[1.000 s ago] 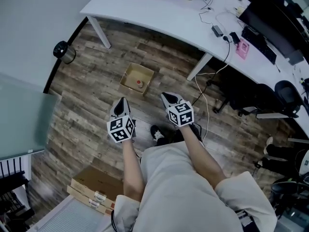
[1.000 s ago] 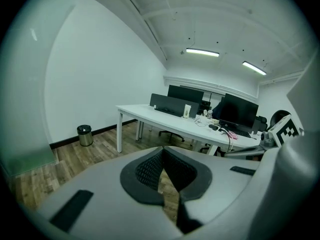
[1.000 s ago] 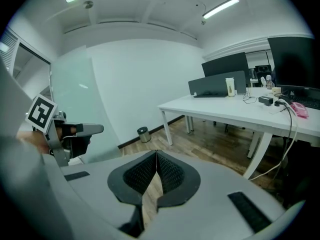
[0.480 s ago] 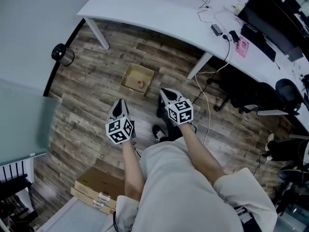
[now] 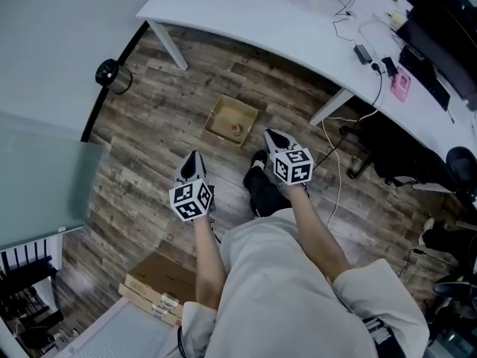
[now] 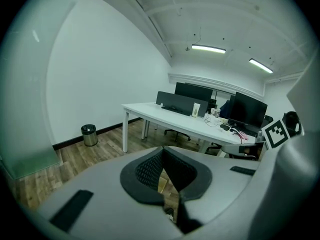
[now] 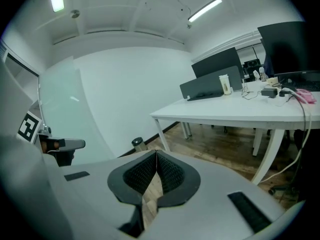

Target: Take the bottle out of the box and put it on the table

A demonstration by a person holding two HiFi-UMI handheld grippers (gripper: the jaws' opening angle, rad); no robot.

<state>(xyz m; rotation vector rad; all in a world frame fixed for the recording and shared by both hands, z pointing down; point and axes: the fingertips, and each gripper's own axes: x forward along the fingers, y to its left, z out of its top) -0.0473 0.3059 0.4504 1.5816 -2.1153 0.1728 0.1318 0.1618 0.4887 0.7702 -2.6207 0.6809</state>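
One box (image 5: 232, 119) with one bottle (image 5: 235, 130) inside sits on open floor (image 5: 160, 121), clear of the bench (image 5: 283, 28) edge. The left hand-held gripper (image 5: 194, 156) and right hand-held gripper (image 5: 268, 134) are both pressed together, empty.

A small, open brown cardboard box (image 5: 226, 113) sits on the wood-plank floor (image 5: 164, 125), near the front edge of a long white table (image 5: 246, 13). Inside, toward its right wall, stands a small bottle (image 5: 235, 130) with a red cap.
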